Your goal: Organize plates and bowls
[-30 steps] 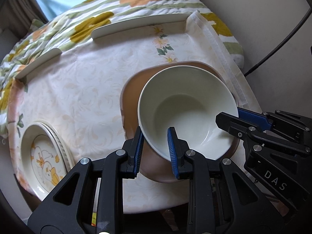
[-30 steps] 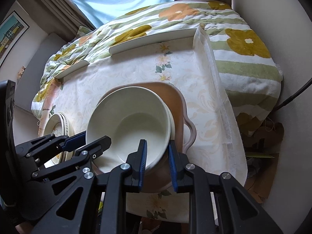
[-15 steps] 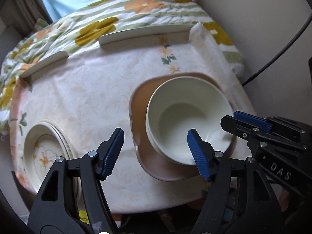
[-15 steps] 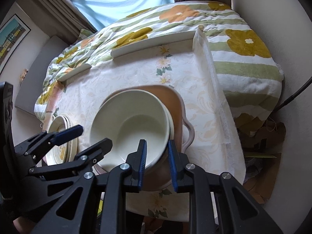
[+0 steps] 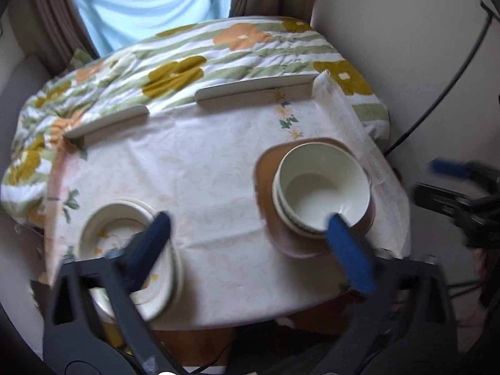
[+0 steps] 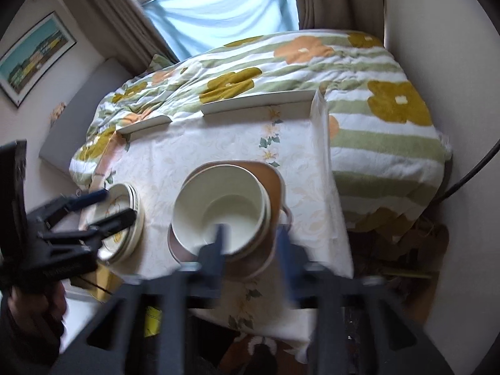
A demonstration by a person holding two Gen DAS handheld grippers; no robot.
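Left wrist view: the left tool (image 5: 247,234) is seen spread wide at the bottom of the frame, nothing between its blue pads (image 5: 350,250). One pad overlaps the stack of patterned plates (image 5: 125,240) at lower left, the other overlaps the near rim of the cream bowl (image 5: 322,193) at centre right; contact cannot be told, as both pads are blurred.

The cream bowl is seen nested in at least one more bowl, the stack resting on a brown tray (image 5: 265,175). Tray and plates are carried by a counter covered in a pale floral cloth (image 5: 203,162). The right tool (image 5: 447,181) is seen at the right edge, off the counter.

Right wrist view: the right tool (image 6: 250,247) is blurred at bottom centre, its pads parted and nothing gripped. The bowl stack (image 6: 222,206) lies at centre frame on the tray (image 6: 275,175); the plates (image 6: 128,215) sit at mid left, partly covered by the left tool (image 6: 115,206), held wide. A flowered quilt (image 6: 375,118) is draped behind the counter, at upper right.
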